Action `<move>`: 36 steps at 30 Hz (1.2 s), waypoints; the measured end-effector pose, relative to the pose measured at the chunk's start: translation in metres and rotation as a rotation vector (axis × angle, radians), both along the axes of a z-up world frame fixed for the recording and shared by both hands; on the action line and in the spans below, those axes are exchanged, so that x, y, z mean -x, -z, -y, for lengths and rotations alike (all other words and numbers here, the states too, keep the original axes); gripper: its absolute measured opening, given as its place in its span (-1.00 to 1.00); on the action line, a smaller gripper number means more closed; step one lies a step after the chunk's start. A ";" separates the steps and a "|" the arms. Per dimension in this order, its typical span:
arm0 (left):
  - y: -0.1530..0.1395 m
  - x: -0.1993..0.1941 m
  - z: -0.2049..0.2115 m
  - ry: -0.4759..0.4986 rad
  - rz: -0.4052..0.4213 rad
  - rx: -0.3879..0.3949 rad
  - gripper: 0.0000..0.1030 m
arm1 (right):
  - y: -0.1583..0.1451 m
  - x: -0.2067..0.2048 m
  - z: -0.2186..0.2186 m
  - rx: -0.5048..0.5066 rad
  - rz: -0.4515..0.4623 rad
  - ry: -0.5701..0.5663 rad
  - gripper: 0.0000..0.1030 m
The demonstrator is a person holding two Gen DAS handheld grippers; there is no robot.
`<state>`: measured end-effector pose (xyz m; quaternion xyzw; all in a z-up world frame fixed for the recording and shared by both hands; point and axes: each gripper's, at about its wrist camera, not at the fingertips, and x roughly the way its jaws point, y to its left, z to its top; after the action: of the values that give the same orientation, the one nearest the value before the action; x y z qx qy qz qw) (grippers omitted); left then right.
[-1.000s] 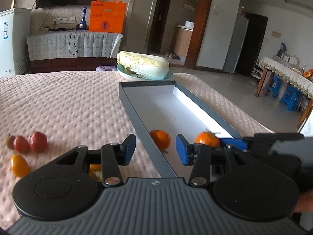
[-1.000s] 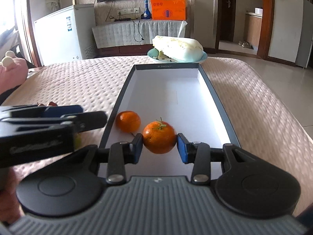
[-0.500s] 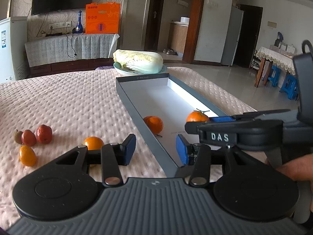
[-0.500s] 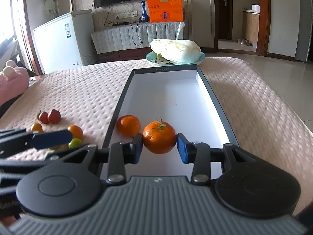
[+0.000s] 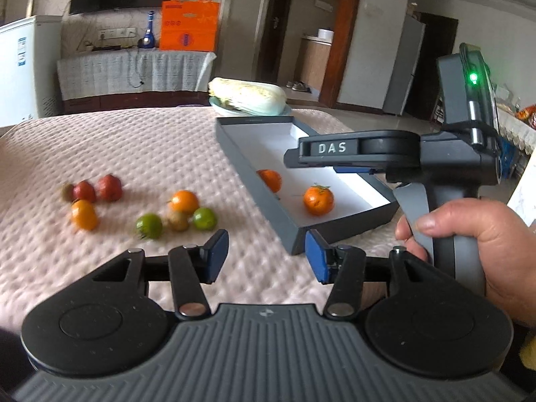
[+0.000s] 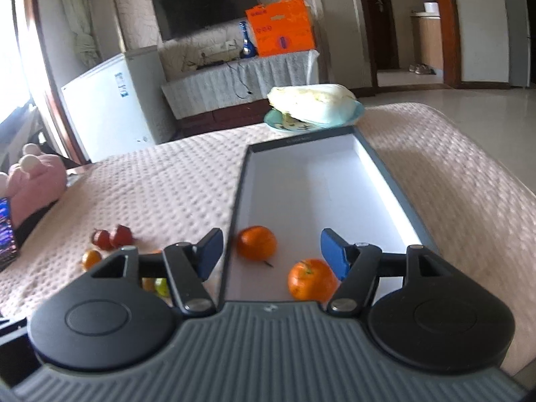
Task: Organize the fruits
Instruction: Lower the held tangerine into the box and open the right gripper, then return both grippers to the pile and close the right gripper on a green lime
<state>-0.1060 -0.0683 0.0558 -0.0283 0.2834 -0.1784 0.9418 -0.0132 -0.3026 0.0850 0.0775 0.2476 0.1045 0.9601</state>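
A long grey tray with a white floor lies on the pink cloth. Two oranges rest inside it, one by the left wall and one with a green stalk. My right gripper hovers over the tray's near end with its jaws opening. The stalked orange lies low beside the right pad, untouched. My left gripper hangs over the cloth at the tray's near corner, jaws opening and empty. Several loose fruits sit to its left: an orange, two green ones, red ones.
A cabbage on a blue plate stands past the tray's far end. A hand holds the right gripper's handle close to my left gripper. A pink plush toy sits at the table's left edge. The cloth drops off right of the tray.
The right gripper's jaws have spread and let go of the stalked orange, which now lies on the tray floor. The left gripper has pulled back from the tray, bringing more loose fruit into view.
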 end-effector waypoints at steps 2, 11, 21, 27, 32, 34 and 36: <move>0.000 0.004 -0.012 -0.033 0.004 -0.006 0.11 | -0.003 0.003 -0.009 0.019 0.022 -0.029 0.29; 0.006 -0.003 -0.087 -0.363 -0.047 0.014 0.11 | 0.002 0.016 -0.064 0.165 0.053 -0.272 -0.16; 0.004 -0.009 -0.103 -0.366 -0.066 0.092 0.11 | 0.029 0.001 -0.105 0.276 -0.026 -0.335 -0.38; 0.004 -0.010 -0.103 -0.351 -0.073 0.116 0.12 | 0.037 -0.004 -0.112 0.319 -0.031 -0.325 -0.38; 0.006 -0.013 -0.102 -0.343 -0.080 0.115 0.17 | 0.041 -0.011 -0.117 0.334 -0.039 -0.328 -0.38; 0.007 -0.014 -0.101 -0.338 -0.080 0.110 0.18 | 0.043 -0.013 -0.119 0.342 -0.040 -0.328 -0.35; 0.009 -0.015 -0.099 -0.335 -0.083 0.103 0.18 | 0.045 -0.015 -0.120 0.348 -0.039 -0.326 -0.35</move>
<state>-0.0909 0.0310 0.0469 -0.1306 0.3038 -0.0318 0.9432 0.0014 -0.1824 0.0402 -0.1283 0.2897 0.2124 0.9244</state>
